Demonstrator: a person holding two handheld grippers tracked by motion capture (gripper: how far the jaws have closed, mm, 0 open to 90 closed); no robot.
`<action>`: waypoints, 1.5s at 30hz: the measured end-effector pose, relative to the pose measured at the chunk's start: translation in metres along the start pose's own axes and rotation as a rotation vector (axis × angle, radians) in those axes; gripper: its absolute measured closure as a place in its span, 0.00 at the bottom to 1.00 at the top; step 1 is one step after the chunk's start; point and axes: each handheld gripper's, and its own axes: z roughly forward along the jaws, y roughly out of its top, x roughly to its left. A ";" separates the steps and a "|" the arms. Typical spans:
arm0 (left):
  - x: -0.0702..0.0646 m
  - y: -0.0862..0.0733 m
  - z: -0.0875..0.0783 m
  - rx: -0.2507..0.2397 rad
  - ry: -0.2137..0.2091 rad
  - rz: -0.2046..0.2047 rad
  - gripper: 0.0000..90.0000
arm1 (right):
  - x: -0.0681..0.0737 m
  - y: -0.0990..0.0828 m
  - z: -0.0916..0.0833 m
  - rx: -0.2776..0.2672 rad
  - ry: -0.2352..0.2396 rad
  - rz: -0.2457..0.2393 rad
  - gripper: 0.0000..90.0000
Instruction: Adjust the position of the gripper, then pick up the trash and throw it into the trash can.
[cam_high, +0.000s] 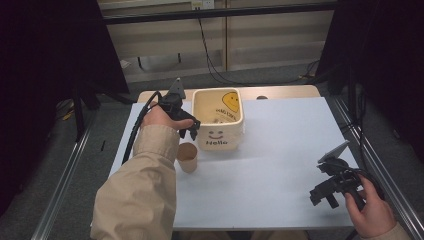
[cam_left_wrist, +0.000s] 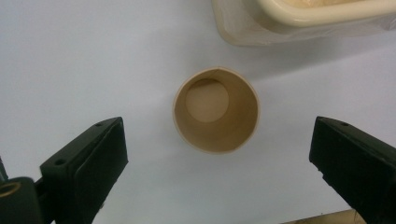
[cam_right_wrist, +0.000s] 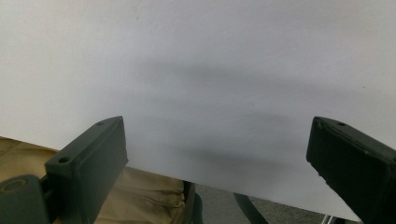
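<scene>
Where visible: one cup (cam_left_wrist: 215, 110), one bin (cam_high: 218, 119), two grippers

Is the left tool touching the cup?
Apart. In the left gripper view the cup stands between the open left tool jaws, with bare table on both sides of it.

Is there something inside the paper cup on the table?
No, in the left gripper view the paper cup stands upright and its bare bottom shows through the open mouth.
</scene>
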 end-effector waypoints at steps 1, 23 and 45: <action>0.001 0.000 0.000 0.000 0.005 0.001 0.05 | 0.000 0.000 0.000 -0.003 0.001 -0.002 0.05; 0.001 -0.004 0.013 -0.002 0.018 0.018 0.04 | 0.002 0.003 -0.001 0.002 0.012 -0.008 0.05; -0.001 -0.008 0.045 -0.003 0.030 0.018 0.04 | 0.003 0.002 0.001 0.005 0.007 0.003 0.05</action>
